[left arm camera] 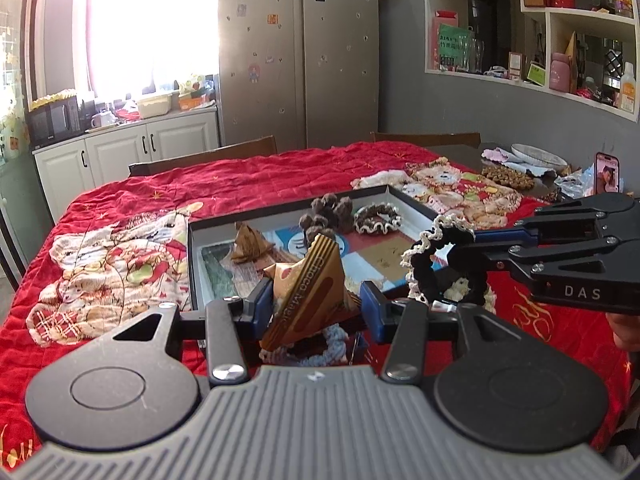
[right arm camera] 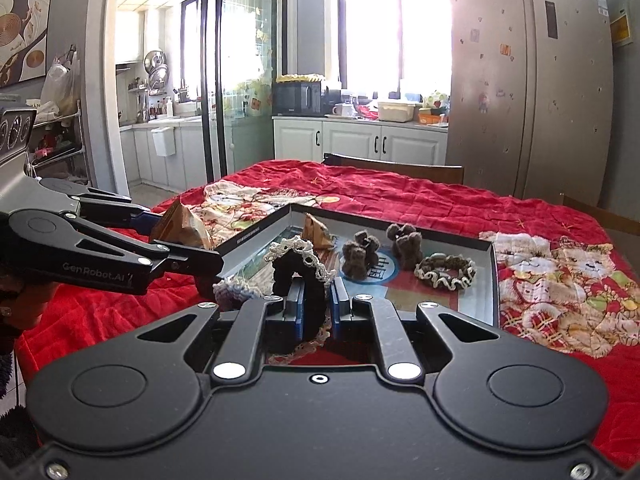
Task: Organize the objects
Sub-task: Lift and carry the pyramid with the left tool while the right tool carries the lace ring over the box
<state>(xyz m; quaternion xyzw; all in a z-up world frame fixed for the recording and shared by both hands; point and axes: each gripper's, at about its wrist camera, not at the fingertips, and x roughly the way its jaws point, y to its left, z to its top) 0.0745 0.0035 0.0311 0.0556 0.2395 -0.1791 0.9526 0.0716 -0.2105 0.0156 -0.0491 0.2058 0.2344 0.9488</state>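
Lettering on the gold snack packet [left arm camera: 308, 292] reads "Choco Magic", running up its edge; the left gripper [left arm camera: 316, 308] has its blue jaws closed on this packet, just at the near rim of the shallow black tray [left arm camera: 412, 200]. Below the packet a pale blue-and-white scrunchie [left arm camera: 332, 344] lies on the red quilt [left arm camera: 248, 180], mostly hidden behind the packet and the jaws. The right gripper [right arm camera: 316, 308] pinches a black scrunchie with cream lace edge [right arm camera: 296, 264], held upright over the tray's near edge; its lower part is cut off behind the gripper body. "DAS" can be read on the right gripper's side in the left wrist view, "GenRobot.AI" on the left gripper's side in the right wrist view. In the tray, a second gold packet [left arm camera: 250, 244] sits at 10 o'clock, fuzzy brown scrunchies [left arm camera: 328, 212] at 12, a brown-and-cream scrunchie [left arm camera: 376, 218] at 1. The tray's printed floor is too covered to read. The desk under the quilt barely shows.
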